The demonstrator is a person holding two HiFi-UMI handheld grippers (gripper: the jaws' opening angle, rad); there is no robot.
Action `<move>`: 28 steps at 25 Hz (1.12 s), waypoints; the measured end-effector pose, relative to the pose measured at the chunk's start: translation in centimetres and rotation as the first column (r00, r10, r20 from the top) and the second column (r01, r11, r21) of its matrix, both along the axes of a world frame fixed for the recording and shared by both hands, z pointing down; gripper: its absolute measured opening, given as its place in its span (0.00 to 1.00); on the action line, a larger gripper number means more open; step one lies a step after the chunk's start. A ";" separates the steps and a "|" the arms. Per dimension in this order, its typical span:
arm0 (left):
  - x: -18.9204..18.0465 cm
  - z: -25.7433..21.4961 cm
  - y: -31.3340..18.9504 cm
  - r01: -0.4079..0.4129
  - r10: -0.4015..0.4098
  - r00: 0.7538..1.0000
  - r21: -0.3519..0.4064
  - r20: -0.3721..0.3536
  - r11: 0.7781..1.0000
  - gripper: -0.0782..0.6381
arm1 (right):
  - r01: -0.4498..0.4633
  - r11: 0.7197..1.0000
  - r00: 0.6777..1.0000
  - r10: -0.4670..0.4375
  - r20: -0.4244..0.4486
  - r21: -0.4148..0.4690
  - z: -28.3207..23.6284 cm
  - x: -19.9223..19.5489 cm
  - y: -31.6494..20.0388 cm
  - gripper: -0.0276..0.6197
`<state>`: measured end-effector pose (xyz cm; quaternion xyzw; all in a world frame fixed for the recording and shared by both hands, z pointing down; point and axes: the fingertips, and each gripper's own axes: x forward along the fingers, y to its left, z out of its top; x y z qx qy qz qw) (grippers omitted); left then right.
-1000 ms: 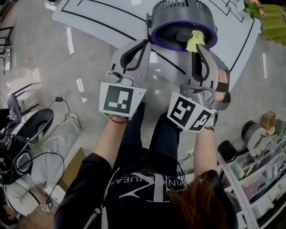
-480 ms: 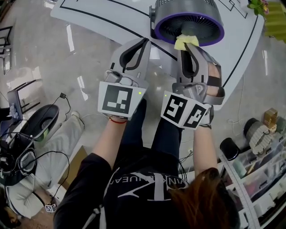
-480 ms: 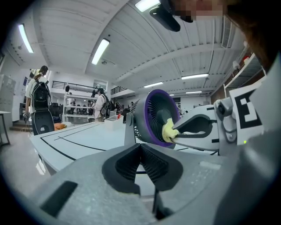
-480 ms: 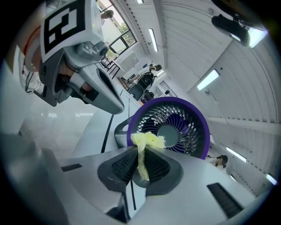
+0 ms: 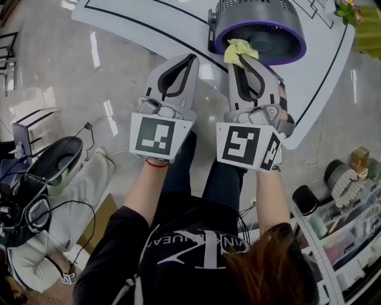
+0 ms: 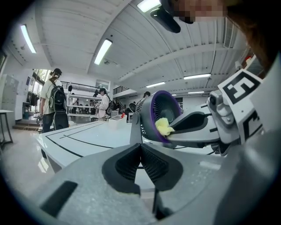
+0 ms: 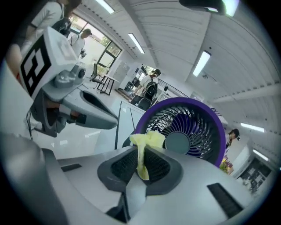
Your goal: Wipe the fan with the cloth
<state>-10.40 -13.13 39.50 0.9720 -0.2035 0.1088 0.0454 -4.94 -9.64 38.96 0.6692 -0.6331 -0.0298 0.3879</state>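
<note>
A grey fan (image 5: pixel 257 25) with a purple front ring (image 7: pixel 193 127) stands on the white table (image 5: pixel 155 24), its grille facing me. My right gripper (image 5: pixel 241 55) is shut on a yellow cloth (image 5: pixel 238 50), whose bunched end lies against the lower left of the purple ring. In the right gripper view the cloth (image 7: pixel 145 145) hangs pinched between the jaws just before the grille. My left gripper (image 5: pixel 191 56) is shut with nothing in it, hovering over the table edge left of the fan. The left gripper view shows the fan (image 6: pixel 157 115) and the cloth (image 6: pixel 163 127) ahead to the right.
Black lines run across the white table. Yellow-green things with flowers (image 5: pixel 351 18) sit at the table's far right. A dark stool and cables (image 5: pixel 53 161) stand on the floor to the left, storage bins (image 5: pixel 339 232) to the right. People (image 6: pixel 50 101) stand in the background.
My right gripper has carried the cloth from the middle of the grille down and left to the ring's lower left edge, and its wrist has rolled. The left gripper has barely shifted.
</note>
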 end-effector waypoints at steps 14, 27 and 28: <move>0.2 -1.5 0.1 0.020 -0.020 1.000 0.020 -0.013 1.000 0.11 | 0.046 0.996 0.951 -0.067 0.301 0.077 -3.9 -1.6 -1.8 0.11; 0.4 -4.4 -0.1 0.033 -0.031 0.999 0.045 -0.031 0.998 0.11 | -0.012 0.984 0.905 -0.065 0.421 0.179 -7.9 0.3 -1.6 0.11; 0.4 -4.5 0.0 0.034 -0.032 0.999 0.044 -0.031 0.998 0.11 | -0.019 0.982 0.903 -0.063 0.424 0.187 -8.2 0.7 -1.5 0.11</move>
